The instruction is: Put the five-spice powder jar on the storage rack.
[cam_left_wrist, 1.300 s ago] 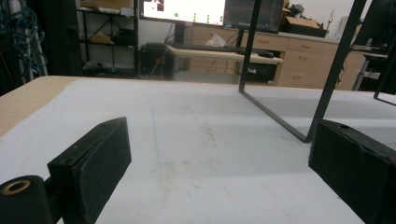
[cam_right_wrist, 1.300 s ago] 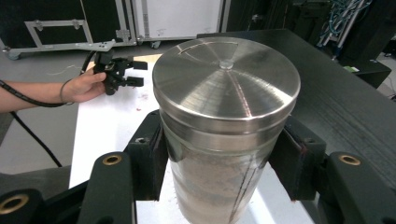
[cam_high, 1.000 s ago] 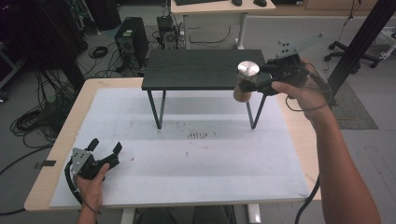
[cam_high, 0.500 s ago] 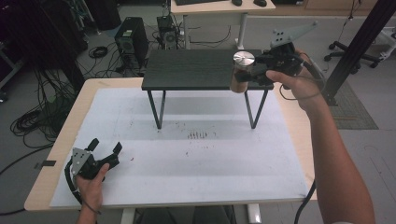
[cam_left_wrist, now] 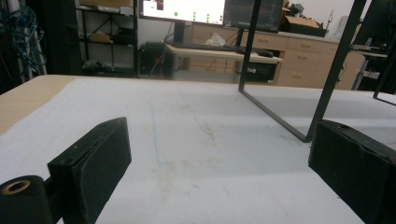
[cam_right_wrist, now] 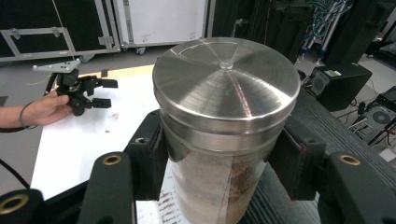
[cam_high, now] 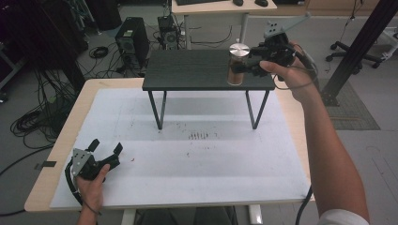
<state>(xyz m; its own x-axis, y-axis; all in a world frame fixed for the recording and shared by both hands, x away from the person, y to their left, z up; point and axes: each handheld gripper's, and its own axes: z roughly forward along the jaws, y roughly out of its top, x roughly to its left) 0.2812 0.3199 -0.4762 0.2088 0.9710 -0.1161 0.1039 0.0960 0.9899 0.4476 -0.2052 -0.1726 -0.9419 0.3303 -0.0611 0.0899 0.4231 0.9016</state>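
A light wooden table carries a large white sheet with faint marks near its middle, and on the far half of that sheet stands a small dark shelf on thin black legs. At the shelf's right end is a glass jar with a brushed metal lid and brown contents — the right gripper is clamped on its body just under the lid, one pad on each side, as the right gripper view makes plain. From the high view the jar looks to be at or just above the shelf top near the front right corner; whether its base is already resting there I cannot tell. The left gripper lies low over the near left part of the sheet, its jaws spread wide with nothing between them. The step in hand seems to be setting the jar on the shelf, and doing it well means keeping the jar upright, bringing it a little further in from the front edge so the whole base has support, and lowering it until the bottom sits flat before the pads let go. Releasing early — or with the jar tilted — risks a tip off the edge onto the sheet below.
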